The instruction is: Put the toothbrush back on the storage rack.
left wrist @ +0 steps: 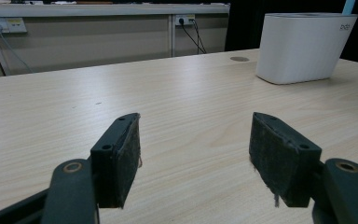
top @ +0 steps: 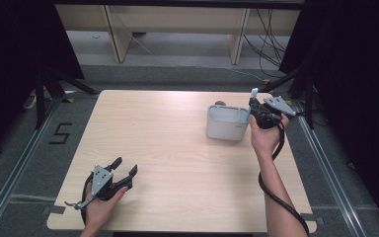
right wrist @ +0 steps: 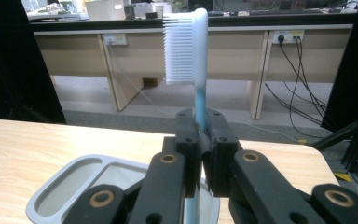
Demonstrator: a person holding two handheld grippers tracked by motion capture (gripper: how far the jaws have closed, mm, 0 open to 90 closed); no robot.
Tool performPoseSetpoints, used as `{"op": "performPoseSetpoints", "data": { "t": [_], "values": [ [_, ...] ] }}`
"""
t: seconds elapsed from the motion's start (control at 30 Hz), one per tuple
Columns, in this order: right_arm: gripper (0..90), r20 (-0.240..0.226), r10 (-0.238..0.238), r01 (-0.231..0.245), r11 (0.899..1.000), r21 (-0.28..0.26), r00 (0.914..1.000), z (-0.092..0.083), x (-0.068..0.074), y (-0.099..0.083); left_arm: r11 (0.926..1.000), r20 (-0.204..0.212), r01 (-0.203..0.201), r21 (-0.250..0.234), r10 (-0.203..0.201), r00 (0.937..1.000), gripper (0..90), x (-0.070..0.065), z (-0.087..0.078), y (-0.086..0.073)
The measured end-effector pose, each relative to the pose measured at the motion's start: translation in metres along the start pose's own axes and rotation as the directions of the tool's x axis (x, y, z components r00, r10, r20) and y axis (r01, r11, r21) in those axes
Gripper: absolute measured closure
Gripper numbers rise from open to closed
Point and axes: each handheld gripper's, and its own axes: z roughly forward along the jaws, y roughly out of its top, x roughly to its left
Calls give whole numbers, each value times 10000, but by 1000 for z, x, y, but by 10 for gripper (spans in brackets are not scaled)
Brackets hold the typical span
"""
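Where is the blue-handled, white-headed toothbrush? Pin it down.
The toothbrush stands upright, bristles up, clamped in the right gripper over the right end of the grey plastic holder, at the table's far right.

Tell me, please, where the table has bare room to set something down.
The table is bare across its middle and far left, between the left gripper near the front edge and the white holder at far right. It is crowded only around the holder, where the right gripper clamps a toothbrush.
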Motion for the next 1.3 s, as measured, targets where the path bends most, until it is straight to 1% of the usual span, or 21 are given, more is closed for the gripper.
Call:
{"op": "performPoseSetpoints", "data": {
  "t": [0.13, 0.2, 0.23, 0.33, 0.43, 0.47, 0.5, 0.57, 0.6, 0.63, 0.7, 0.77, 0.8, 0.87, 0.9, 1.0, 1.03, 1.17, 1.2, 1.23, 1.3],
  "values": [
    [858, 77, -43, 43, 10000, 24, 10000, 1, 0, -3, 10000, -2, 7, -2, -7, 10000, 335, 0, 0, 0],
    [858, 60, 159, -160, 9998, 111, 9999, 1, 2, -4, 10000, -3, 8, 2, -8, 10000, 335, 0, 0, 0],
    [858, 36, -33, 32, 10000, 91, 10000, 2, 0, -5, 10000, -1, 6, 1, -6, 10000, 335, 0, 0, 0],
    [858, 66, 149, -150, 9998, 153, 9999, 2, 1, -7, 10000, -4, 11, 2, -11, 10000, 335, 0, 0, 0],
    [858, 31, 33, -34, 9998, 174, 10000, 3, 0, -9, 10000, 2, 1, -2, -1, 10000, 335, 0, 0, 0],
    [858, 141, 233, -236, 9994, 264, 9996, 2, 2, -10, 10000, 3, 0, 1, 0, 10000, 335, 0, 0, 0],
    [858, 98, 22, -24, 9997, 237, 9999, 3, 0, -11, 10000, 0, 1, 3, -1, 10000, 335, 0, 0, 0],
    [858, 53, 45, -46, 9997, 245, 10000, 3, 0, -13, 10000, -13, -13, -3, 13, 10000, 336, 0, 0, 0],
    [858, 160, 309, -314, 9991, 289, 9994, 3, 2, -13, 10000, -4, -11, 19, 11, 10000, 336, 0, 0, 0],
    [858, 115, 59, -62, 9996, 269, 9999, 3, -1, -14, 10000, -5, -10, 18, 10, 10000, 336, 0, 0, 0],
    [858, 59, 49, -51, 9998, 213, 10000, 4, -1, -15, 10000, -5, -14, 19, 14, 10000, 336, 0, 0, 0],
    [858, 114, 328, -332, 9988, 365, 9994, 4, 0, -16, 10000, -3, -15, 24, 15, 10000, 336, 0, 0, 0],
    [858, 79, 113, -115, 9995, 277, 9999, 5, -1, -17, 10000, -4, -10, 21, 10, 10000, 336, 0, 0, 0],
    [858, 133, 94, -99, 9993, 359, 9999, 5, -1, -18, 10000, -2, -11, 23, 11, 10000, 336, 0, 0, 0],
    [858, 163, 401, -408, 9980, 481, 9991, 4, 1, -18, 10000, -2, -12, 23, 12, 10000, 337, 0, 0, 0],
    [857, 68, 25, -28, 9992, 391, 10000, 5, -2, -20, 10000, -1, -10, 23, 10, 10000, 337, 0, 0, 0],
    [857, 101, 369, -374, 9984, 430, 9993, 5, 0, -21, 10000, 1, -6, 22, 6, 10000, 337, 0, 0, 0],
    [857, 168, 180, -188, 9987, 470, 9997, 6, -2, -23, 10000, 1, -3, 22, 3, 10000, 337, 0, 0, 0],
    [857, 164, 473, -481, 9975, 516, 9987, 5, 0, -23, 10000, -2, -3, 29, 3, 10000, 337, 0, 0, 0],
    [857, 126, 220, -225, 9987, 449, 9997, 6, -2, -24, 10000, -3, -4, 24, 4, 10000, 337, 0, 0, 0],
    [857, 133, 203, -209, 9988, 450, 9997, 6, -3, -25, 10000, 4, -6, 22, 6, 10000, 337, 0, 0, 0]
  ]
}}
